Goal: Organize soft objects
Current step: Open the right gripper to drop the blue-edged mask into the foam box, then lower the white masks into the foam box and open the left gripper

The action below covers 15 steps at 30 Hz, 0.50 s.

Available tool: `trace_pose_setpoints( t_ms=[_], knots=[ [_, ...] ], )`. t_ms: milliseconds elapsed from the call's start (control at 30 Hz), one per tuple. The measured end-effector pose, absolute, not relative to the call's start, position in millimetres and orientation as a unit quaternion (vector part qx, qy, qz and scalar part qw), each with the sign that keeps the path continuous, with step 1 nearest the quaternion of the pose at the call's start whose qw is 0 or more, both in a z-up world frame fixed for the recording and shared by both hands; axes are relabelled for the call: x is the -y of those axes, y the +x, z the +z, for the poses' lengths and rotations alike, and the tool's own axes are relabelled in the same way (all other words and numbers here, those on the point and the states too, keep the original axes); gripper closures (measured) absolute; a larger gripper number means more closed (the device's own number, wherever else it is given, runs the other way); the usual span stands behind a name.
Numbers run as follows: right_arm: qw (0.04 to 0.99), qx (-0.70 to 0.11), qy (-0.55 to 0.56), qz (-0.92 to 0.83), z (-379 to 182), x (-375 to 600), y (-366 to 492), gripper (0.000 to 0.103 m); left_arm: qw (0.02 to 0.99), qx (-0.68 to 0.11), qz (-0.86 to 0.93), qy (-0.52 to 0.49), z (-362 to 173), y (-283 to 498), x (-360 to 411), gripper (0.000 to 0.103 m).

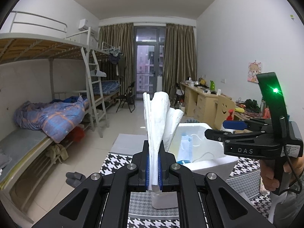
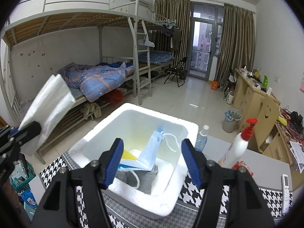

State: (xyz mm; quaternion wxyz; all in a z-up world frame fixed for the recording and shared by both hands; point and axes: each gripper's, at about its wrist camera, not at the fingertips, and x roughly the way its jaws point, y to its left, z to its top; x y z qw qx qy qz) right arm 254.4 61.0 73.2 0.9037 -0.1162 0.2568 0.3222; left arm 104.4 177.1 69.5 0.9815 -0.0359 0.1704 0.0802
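Note:
My left gripper (image 1: pixel 153 168) is shut on a folded white cloth (image 1: pixel 161 117), which stands up out of its blue pads, raised to the left of the white foam box (image 1: pixel 207 152). The cloth also shows at the left of the right wrist view (image 2: pixel 49 102). My right gripper (image 2: pixel 152 161) is open and empty, just above the front of the foam box (image 2: pixel 95 133). Inside the box lie a blue face mask (image 2: pixel 152 152), a grey sock (image 2: pixel 144 178) and a yellow item (image 2: pixel 128 154).
The box sits on a houndstooth-patterned table (image 2: pixel 212 195). To its right stand a small spray bottle (image 2: pixel 201 138), a white pump bottle with a red top (image 2: pixel 237 146) and a remote (image 2: pixel 285 191). Bunk beds (image 2: pixel 98 76) are at the left, desks (image 2: pixel 252 95) at the right.

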Motion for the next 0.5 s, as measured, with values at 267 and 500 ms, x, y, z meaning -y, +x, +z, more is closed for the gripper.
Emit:
trace_pose_setpoints(
  t_ms=[267, 500],
  knots=[
    [0.913, -0.243, -0.081, 0.317, 80.3, -37.3, 251.3, 0.019, 0.982, -0.176, 0.064, -0.031, 70.4, 115.0, -176.0, 0.096],
    [0.919, -0.24, -0.064, 0.305, 80.4, -19.1, 250.8, 0.011, 0.982, -0.183, 0.047, -0.026, 70.7, 125.6, -169.5, 0.096]
  ],
)
